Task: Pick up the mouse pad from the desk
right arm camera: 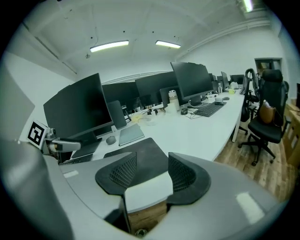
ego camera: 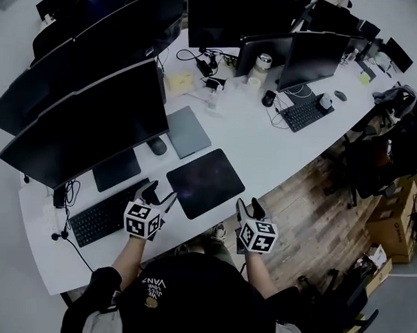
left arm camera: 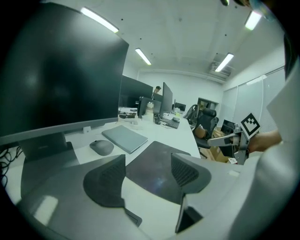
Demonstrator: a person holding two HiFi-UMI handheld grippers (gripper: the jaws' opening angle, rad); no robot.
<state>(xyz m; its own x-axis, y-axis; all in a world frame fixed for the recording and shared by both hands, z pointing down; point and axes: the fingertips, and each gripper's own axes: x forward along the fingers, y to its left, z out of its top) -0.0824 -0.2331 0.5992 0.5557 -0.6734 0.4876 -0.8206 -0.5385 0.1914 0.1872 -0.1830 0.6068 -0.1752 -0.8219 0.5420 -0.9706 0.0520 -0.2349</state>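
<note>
A dark, square mouse pad (ego camera: 205, 181) lies flat on the white desk (ego camera: 264, 147) near its front edge. It also shows in the left gripper view (left arm camera: 159, 164) and the right gripper view (right arm camera: 140, 154). My left gripper (ego camera: 159, 195) hovers at the pad's near left corner, over the desk; its jaws (left arm camera: 146, 161) are open and empty. Past the desk's front edge, off the pad's near right corner, my right gripper (ego camera: 249, 207) stands open, and nothing is between its fingers (right arm camera: 151, 161). Neither gripper touches the pad.
A black keyboard (ego camera: 106, 213) lies left of the pad under a big monitor (ego camera: 86, 122). A grey mouse (ego camera: 157, 145) and a grey slab-like device (ego camera: 188, 130) sit just behind the pad. Further monitors, cables and a second keyboard (ego camera: 306, 113) fill the far desk. An office chair (right arm camera: 265, 122) stands at right.
</note>
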